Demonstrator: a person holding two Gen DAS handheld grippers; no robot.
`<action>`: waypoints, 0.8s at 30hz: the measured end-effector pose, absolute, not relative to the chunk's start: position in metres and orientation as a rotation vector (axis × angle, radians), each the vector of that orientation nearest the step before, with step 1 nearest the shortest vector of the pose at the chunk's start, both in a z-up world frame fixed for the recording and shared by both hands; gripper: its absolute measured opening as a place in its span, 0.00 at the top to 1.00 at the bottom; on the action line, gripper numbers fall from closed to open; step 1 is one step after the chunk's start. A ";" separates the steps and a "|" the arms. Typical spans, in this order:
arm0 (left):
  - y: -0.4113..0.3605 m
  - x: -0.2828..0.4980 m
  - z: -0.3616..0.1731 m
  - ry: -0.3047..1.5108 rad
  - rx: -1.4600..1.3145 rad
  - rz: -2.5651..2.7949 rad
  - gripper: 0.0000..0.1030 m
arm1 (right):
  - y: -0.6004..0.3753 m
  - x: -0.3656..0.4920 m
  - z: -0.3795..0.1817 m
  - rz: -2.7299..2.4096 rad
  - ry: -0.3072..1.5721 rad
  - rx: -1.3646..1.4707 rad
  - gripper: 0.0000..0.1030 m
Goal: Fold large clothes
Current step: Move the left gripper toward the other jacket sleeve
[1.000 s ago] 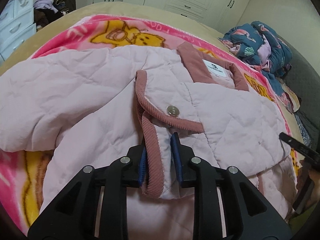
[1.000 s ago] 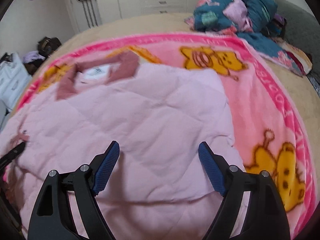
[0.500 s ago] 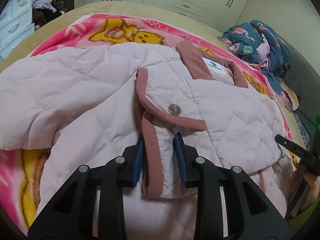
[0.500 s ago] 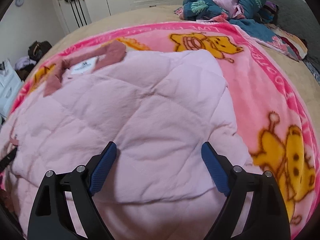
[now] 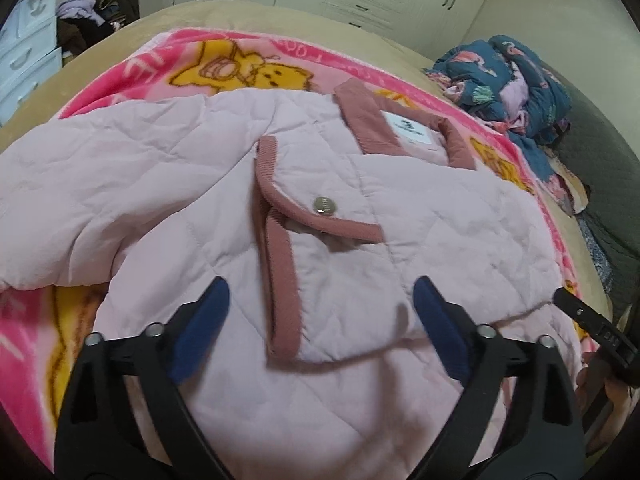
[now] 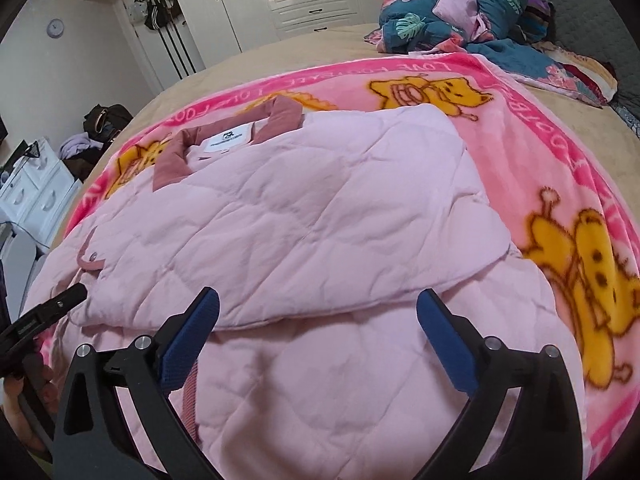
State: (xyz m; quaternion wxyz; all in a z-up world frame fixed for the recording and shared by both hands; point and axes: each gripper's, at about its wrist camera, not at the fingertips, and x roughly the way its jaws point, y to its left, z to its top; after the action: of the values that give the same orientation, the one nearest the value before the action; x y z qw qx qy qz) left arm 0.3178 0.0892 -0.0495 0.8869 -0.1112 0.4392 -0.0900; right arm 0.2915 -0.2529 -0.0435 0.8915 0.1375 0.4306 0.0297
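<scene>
Pink jacket (image 5: 360, 240) lies unheld between the left hand-held gripper (image 5: 320, 320) fingers.

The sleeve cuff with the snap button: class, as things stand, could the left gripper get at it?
Probably yes. The left gripper has just opened, and the cuff of the pink jacket lies flat between its wide jaws, untouched, with nothing over it. The right gripper is open too, off to the side.
</scene>
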 end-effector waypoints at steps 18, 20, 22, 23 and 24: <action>0.118 0.301 -0.022 0.901 -0.228 -0.067 0.09 | -0.214 0.277 -0.016 0.118 0.862 0.259 0.04; 0.124 0.301 -0.020 0.902 -0.231 -0.047 0.09 | -0.206 0.278 -0.011 0.133 0.855 0.244 0.04; 0.129 0.301 -0.019 0.907 -0.226 -0.033 0.09 | -0.196 0.279 -0.005 0.149 0.848 0.231 0.04; 0.131 0.300 -0.016 0.901 -0.216 -0.027 0.09 | -0.191 0.279 -0.003 0.158 0.847 0.226 0.04; 0.134 0.298 -0.012 0.891 -0.209 -0.024 0.09 | -0.187 0.279 -0.001 0.164 0.845 0.222 0.04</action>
State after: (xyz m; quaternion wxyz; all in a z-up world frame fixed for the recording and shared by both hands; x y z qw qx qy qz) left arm 0.2981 0.1336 -0.0123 0.8970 -0.1010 0.4302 -0.0116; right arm 0.2794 -0.1869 -0.0011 0.9029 0.1072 0.4087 0.0792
